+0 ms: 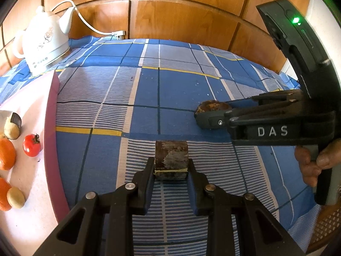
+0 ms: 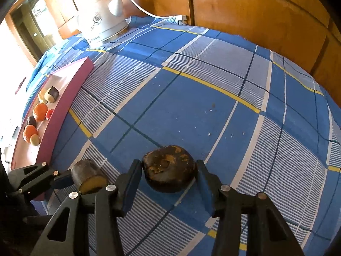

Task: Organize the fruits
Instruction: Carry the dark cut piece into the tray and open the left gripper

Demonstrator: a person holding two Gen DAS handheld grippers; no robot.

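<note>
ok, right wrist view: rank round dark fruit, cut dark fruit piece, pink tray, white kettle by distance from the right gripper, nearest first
1. Round dark fruit: between the right gripper fingers.
2. Cut dark fruit piece: just left, in the left gripper.
3. Pink tray: left edge, mid-distance.
4. White kettle: far back left, by the wooden wall.

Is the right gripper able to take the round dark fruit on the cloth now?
Probably yes. The right gripper already has its fingers on either side of the round dark fruit, with nothing between. The left gripper holds another dark piece apart from it.
</note>
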